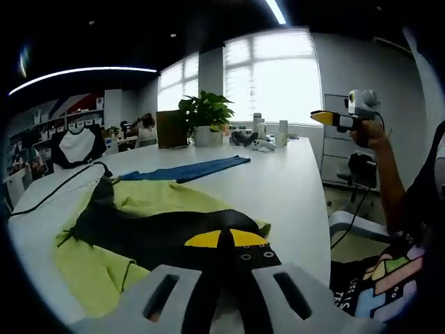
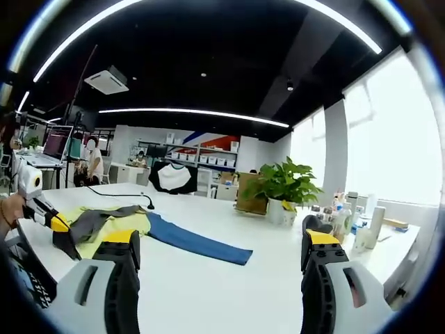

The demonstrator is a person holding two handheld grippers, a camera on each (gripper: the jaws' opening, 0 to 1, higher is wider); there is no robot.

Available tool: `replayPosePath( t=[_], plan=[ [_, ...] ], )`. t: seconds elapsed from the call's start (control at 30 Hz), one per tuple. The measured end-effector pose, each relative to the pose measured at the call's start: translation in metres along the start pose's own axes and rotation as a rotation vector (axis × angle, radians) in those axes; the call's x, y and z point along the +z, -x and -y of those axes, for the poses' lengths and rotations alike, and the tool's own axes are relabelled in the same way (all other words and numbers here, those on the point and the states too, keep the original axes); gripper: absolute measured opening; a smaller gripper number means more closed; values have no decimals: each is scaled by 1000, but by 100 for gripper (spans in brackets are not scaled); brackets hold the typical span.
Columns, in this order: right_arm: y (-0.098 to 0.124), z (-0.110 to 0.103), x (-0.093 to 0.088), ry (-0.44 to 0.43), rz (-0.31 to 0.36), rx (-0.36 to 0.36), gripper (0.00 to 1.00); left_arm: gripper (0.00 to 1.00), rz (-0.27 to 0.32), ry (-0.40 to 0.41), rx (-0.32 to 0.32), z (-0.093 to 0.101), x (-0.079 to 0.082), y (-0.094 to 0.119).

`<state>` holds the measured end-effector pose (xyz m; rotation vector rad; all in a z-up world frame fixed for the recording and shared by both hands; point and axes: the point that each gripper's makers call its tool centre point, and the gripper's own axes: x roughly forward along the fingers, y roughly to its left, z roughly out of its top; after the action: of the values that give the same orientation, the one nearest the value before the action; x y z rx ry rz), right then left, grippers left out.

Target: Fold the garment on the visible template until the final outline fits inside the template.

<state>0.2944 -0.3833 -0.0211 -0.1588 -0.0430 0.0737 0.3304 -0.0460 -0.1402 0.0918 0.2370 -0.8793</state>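
left gripper view: soft, floppy lime-and-black cloth garment [image 1: 139,229] on white tabletop [image 1: 278,188]; left gripper [image 1: 224,240] jaws pinching its edge; right gripper [image 2: 219,254] jaws apart, empty.

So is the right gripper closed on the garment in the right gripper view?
No, the right gripper stands open above the white table, apart from the garment lying further left.

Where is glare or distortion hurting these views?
Left gripper view: the windows blow out white, leaving the garment dim but readable. Right gripper view: the window glares; fisheye bends the ceiling lights.
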Motion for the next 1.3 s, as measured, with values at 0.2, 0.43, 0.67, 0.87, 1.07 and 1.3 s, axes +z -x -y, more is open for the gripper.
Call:
replayPosePath(
  t=[0.2, 0.43, 0.67, 0.87, 1.07, 1.3],
  plan=[
    [-2, -2, -3, 7, -14, 4, 99, 2, 62, 47, 14, -13, 25, 11],
    [-2, -2, -4, -1, -15, 0, 99, 2, 198, 80, 20, -27, 72, 29],
    [-6, -13, -7, 80, -40, 4, 99, 2, 212, -39, 99, -52, 113, 47],
    [-13, -39, -11, 61, -59, 98, 99, 2, 184, -119, 165, -74, 137, 61],
    [-14, -48, -14, 74, -73, 126, 99, 2, 150, -208, 229, -92, 153, 70],
    [-10, -39, -8, 42, -47, 120, 99, 2, 95, -284, 329, -126, 172, 87]
  ],
)
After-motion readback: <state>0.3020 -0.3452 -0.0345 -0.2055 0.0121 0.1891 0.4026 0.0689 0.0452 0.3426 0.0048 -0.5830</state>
